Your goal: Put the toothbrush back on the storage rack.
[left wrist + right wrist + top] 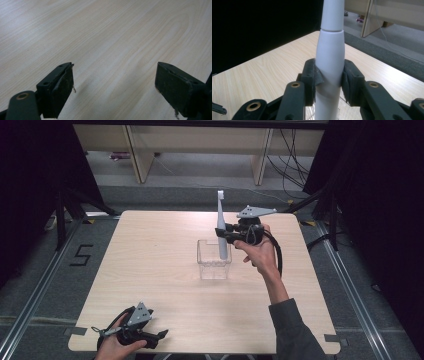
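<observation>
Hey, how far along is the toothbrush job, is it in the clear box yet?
Done: the right gripper is shut on the white toothbrush, held upright. In hand: its lower end reaches into the clear box. Left: letting go, since the jaws clamp it. The left gripper rests open near the table edge.

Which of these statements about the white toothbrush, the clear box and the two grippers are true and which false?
1. The right gripper clamps the white electric toothbrush. True.
2. The toothbrush lies flat on the table. False: it stands upright, its lower end in the clear plastic box.
3. The left gripper holds the box. False: its jaws are open over bare light wooden table.
4. The box stands near the table's middle. True.
</observation>
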`<state>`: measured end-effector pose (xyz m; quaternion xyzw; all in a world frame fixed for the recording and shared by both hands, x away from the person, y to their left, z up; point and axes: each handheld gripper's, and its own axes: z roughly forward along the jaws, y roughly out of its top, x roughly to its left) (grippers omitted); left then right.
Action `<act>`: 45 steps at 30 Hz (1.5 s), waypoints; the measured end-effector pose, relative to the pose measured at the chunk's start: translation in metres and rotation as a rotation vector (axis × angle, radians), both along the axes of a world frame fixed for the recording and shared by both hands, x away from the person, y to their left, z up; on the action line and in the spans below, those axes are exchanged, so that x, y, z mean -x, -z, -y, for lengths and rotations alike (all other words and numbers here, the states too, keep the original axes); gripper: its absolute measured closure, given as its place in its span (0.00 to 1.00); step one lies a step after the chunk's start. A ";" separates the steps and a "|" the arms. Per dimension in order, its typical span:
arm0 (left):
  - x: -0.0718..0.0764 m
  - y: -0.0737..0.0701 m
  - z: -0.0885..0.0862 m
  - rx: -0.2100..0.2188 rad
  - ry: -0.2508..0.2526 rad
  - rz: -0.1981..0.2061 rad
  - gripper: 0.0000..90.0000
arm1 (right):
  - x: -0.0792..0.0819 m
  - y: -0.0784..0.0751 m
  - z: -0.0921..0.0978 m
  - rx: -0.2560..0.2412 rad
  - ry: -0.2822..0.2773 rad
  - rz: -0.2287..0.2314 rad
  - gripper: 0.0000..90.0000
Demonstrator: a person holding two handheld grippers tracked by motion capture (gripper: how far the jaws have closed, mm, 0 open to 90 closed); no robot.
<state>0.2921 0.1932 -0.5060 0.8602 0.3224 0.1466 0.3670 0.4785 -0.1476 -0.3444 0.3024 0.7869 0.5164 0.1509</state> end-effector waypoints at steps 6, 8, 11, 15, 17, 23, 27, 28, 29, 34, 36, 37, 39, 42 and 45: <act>0.000 0.000 0.000 -0.001 0.001 0.002 0.17 | -0.006 0.009 -0.005 0.026 -0.001 -0.010 0.74; 0.000 0.000 0.000 -0.002 0.003 0.002 0.17 | -0.008 0.012 -0.007 0.036 -0.002 -0.015 0.74; 0.000 0.000 0.000 -0.001 0.001 0.002 0.17 | -0.010 0.016 -0.009 0.046 -0.004 -0.028 0.74; 0.000 0.000 0.000 -0.003 0.005 0.003 0.17 | -0.012 0.020 -0.012 0.072 0.004 -0.029 0.74; 0.000 0.000 0.000 -0.001 0.003 0.002 0.17 | -0.012 0.022 -0.013 0.074 0.005 -0.046 0.74; 0.000 0.000 0.000 -0.001 0.004 0.003 0.17 | -0.016 0.035 -0.016 0.113 0.010 -0.047 0.74; 0.001 -0.001 0.000 0.003 0.007 -0.004 0.17 | -0.017 0.039 -0.018 0.142 0.011 -0.057 0.74; 0.001 -0.001 0.000 0.003 0.007 -0.004 0.17 | -0.016 0.041 -0.019 0.134 0.015 -0.079 0.74; 0.001 -0.001 0.000 0.004 0.005 0.000 0.17 | -0.017 0.042 -0.019 0.132 0.005 -0.080 0.74; 0.000 -0.001 0.000 0.006 0.003 0.002 0.17 | -0.018 0.053 -0.023 0.155 0.013 -0.087 0.74; 0.001 -0.001 0.000 0.009 0.001 0.000 0.17 | -0.018 0.057 -0.025 0.149 0.015 -0.091 0.74; 0.001 -0.001 0.000 0.009 0.001 0.000 0.17 | -0.018 0.057 -0.025 0.172 0.008 -0.096 0.74; 0.001 -0.001 0.000 0.012 -0.003 0.005 0.17 | -0.018 0.059 -0.026 0.186 0.007 -0.100 0.74; 0.001 -0.001 0.000 0.008 0.001 0.004 0.17 | -0.018 0.060 -0.029 0.194 0.007 -0.118 0.74; 0.001 -0.001 0.000 0.008 -0.001 0.006 0.17 | -0.017 0.064 -0.031 0.197 0.020 -0.124 0.74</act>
